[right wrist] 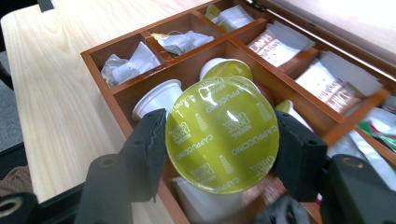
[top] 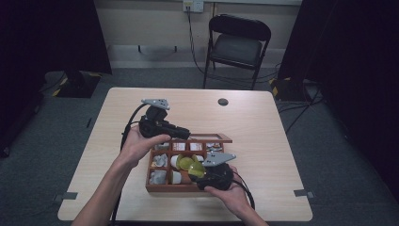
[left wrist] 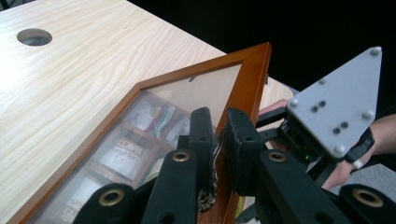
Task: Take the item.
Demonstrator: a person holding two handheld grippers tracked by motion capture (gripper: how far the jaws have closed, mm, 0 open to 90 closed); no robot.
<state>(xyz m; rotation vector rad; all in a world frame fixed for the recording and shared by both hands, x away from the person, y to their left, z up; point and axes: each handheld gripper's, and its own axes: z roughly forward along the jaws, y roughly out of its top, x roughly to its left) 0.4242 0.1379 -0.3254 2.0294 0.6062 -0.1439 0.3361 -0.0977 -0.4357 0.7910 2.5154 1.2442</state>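
Note:
A wooden compartment box [top: 171,188] sits near the table's front edge, its glass lid [top: 209,138] raised. My left gripper [top: 184,133] is shut on the lid's wooden frame [left wrist: 254,70]; in the left gripper view its jaws [left wrist: 219,123] pinch that frame edge. Above the box's middle row, my right gripper [top: 196,168] is shut on a coffee capsule [right wrist: 222,133] with a yellow-green foil top marked Cappuccino. The black fingers [right wrist: 149,140] press on its two sides. The same capsule [top: 190,165] hangs just over the compartments.
More capsules [right wrist: 159,98] lie in the middle compartment, and tea sachets [right wrist: 180,39] and packets [right wrist: 275,46] are in others. The pale wood table [top: 263,141] has a cable hole [top: 223,101] at the back. A folding chair [top: 239,42] stands beyond it.

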